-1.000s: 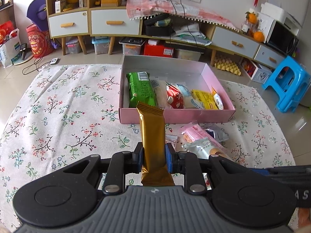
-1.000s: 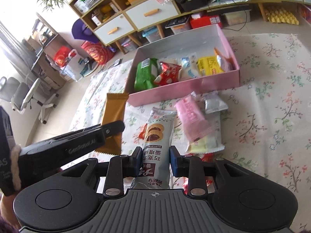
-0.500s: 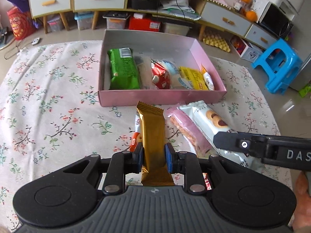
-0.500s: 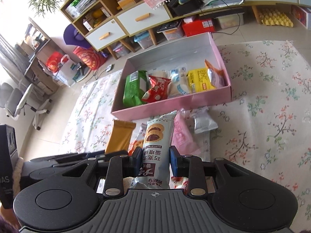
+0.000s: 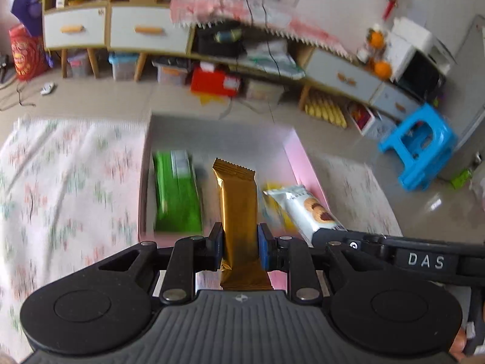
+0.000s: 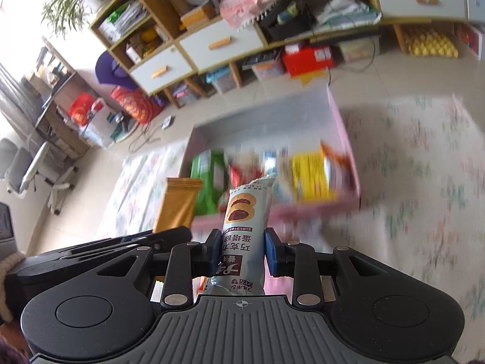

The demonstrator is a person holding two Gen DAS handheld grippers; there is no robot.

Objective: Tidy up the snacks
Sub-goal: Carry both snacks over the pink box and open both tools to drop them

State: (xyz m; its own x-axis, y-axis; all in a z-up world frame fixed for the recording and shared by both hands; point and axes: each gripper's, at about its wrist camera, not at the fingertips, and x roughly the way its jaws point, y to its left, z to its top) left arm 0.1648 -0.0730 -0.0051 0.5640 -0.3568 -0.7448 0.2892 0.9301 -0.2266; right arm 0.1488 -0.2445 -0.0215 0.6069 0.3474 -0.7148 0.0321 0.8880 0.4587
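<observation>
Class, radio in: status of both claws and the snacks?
Left claw shut on gold bar. Right claw shut on biscuit pack. Both above pink box. Nothing in the way.

Snacks (image 6: 309, 179) in box (image 5: 298, 154) blurred

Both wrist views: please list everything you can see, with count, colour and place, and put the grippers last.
Box: one, pink, open, on the floral cloth.
Floral cloth: one, white with flowers, under the box.
Green packet: one, green, inside the box at its left.
Yellow packet: one, yellow, inside the box toward its right.
Other packets in the box: blurred, count unclear.
Stool: one, blue, on the floor at right.
Gold bar: one, gold, held above the box.
Biscuit packet: one, pale blue, held beside the gold bar.
Left gripper: black, shut on the gold bar.
Right gripper: black, shut on the biscuit packet.
</observation>
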